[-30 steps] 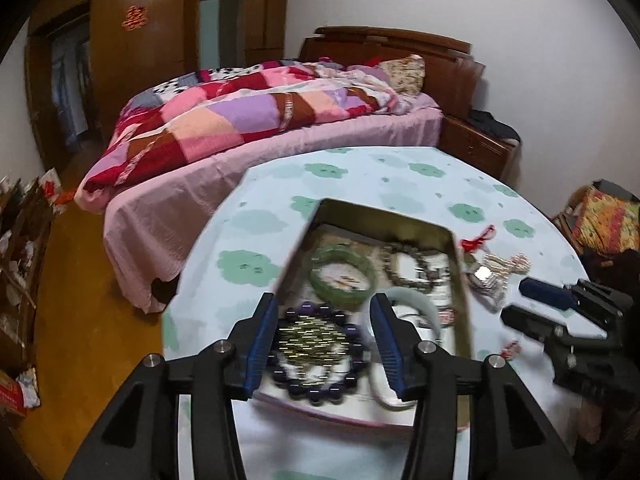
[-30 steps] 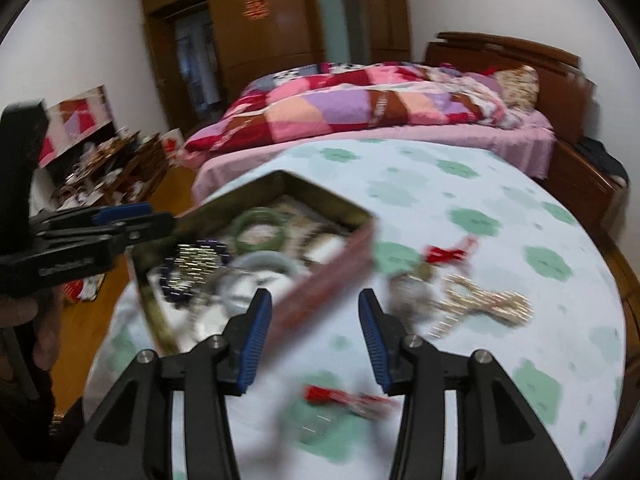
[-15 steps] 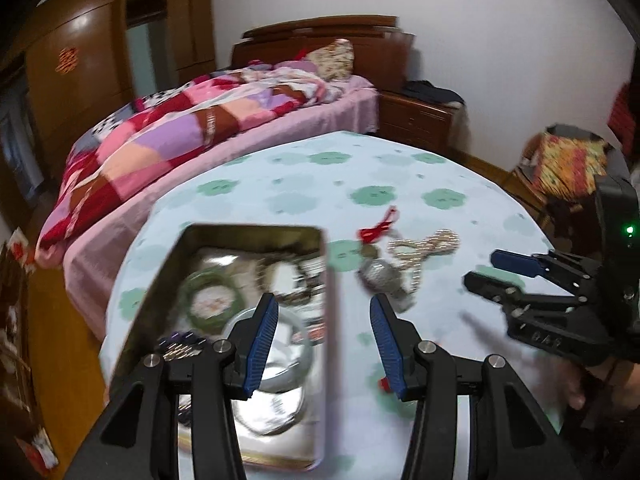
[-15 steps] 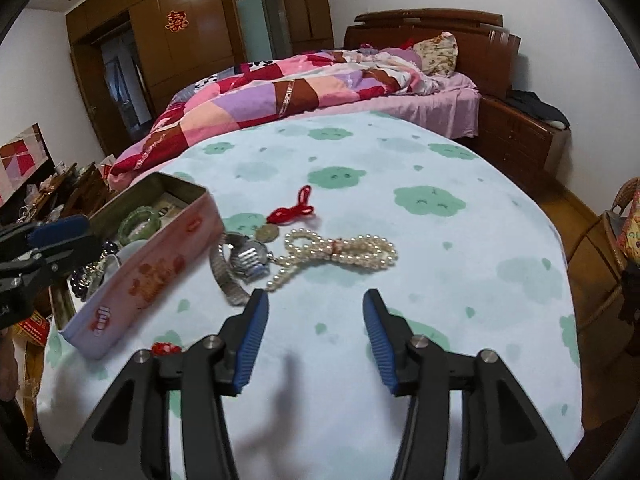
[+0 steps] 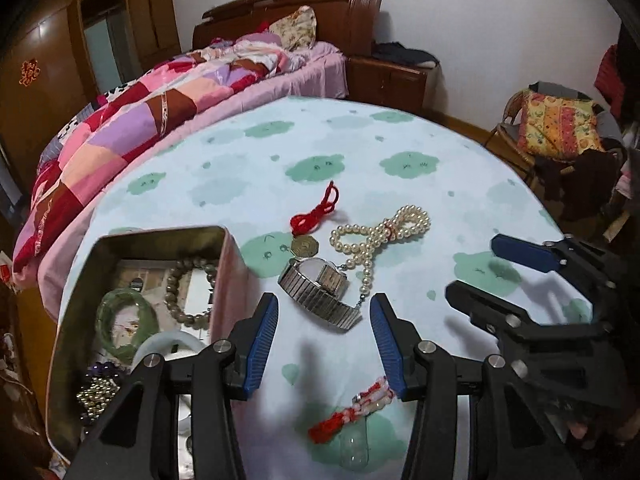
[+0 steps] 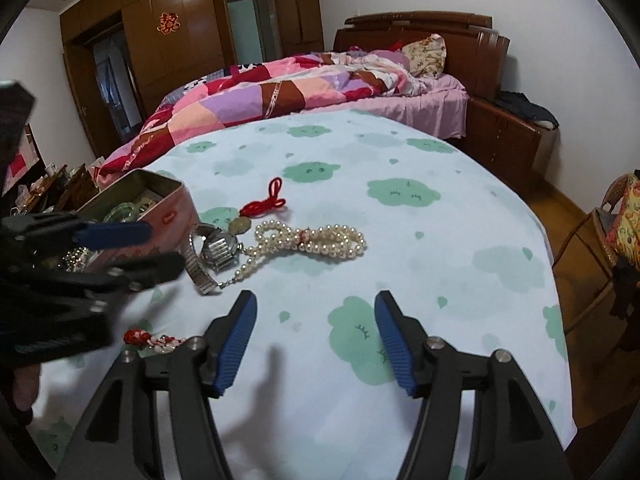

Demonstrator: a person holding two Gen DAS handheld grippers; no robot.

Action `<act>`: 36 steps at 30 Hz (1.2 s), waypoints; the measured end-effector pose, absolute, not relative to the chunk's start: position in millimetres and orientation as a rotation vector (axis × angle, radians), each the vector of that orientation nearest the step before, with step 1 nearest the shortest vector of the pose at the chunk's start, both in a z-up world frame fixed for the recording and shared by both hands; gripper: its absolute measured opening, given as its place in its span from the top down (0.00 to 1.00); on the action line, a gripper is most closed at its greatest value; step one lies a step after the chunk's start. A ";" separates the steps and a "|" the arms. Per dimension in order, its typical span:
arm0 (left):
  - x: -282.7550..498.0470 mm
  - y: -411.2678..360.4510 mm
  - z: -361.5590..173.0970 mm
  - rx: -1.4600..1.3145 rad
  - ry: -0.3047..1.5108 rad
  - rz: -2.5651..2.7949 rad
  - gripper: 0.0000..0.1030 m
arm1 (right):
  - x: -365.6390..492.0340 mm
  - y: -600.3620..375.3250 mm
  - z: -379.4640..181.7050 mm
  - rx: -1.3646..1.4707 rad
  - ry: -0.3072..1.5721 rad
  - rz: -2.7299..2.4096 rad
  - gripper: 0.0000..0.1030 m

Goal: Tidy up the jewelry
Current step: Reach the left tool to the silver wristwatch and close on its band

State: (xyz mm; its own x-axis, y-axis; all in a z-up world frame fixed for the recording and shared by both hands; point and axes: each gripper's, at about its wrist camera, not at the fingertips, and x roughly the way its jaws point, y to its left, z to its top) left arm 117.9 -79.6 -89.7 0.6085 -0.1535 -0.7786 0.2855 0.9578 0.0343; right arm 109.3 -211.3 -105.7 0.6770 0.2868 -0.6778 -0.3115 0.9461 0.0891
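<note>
A pink tin box (image 5: 232,264) (image 6: 168,216) at the table's left holds a green bangle (image 5: 124,324), a bead bracelet (image 5: 188,292) and other pieces. On the cloth lie a metal watch (image 5: 320,288) (image 6: 218,250), a pearl necklace (image 5: 380,236) (image 6: 316,238), a red-cord coin charm (image 5: 316,216) (image 6: 262,206) and a red tassel pendant (image 5: 352,416) (image 6: 148,338). My left gripper (image 5: 324,344) is open and empty, just short of the watch. My right gripper (image 6: 316,340) is open and empty, near the pearls, and also shows in the left wrist view (image 5: 480,272).
The round table (image 6: 440,240) has a pale blue cloth with green clouds. A bed with a patchwork quilt (image 6: 280,92) stands behind it. A chair with a patterned cushion (image 5: 560,124) is off the table's right edge.
My left gripper has swung right from over the tin box to the loose jewelry on the cloth. My right gripper has also turned right, towards the pearls. Both stay open.
</note>
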 end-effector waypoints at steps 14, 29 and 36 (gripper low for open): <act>136.8 -88.2 -110.2 0.173 0.927 -0.209 0.60 | 112.8 -212.0 -109.6 -0.022 0.786 0.340 0.36; 135.1 -88.0 -112.0 0.178 0.920 -0.242 0.88 | 113.0 -208.0 -112.5 -0.048 0.802 0.327 0.35; 131.6 -87.3 -105.4 0.185 0.896 -0.241 0.88 | 114.3 -208.7 -114.1 -0.053 0.814 0.327 0.34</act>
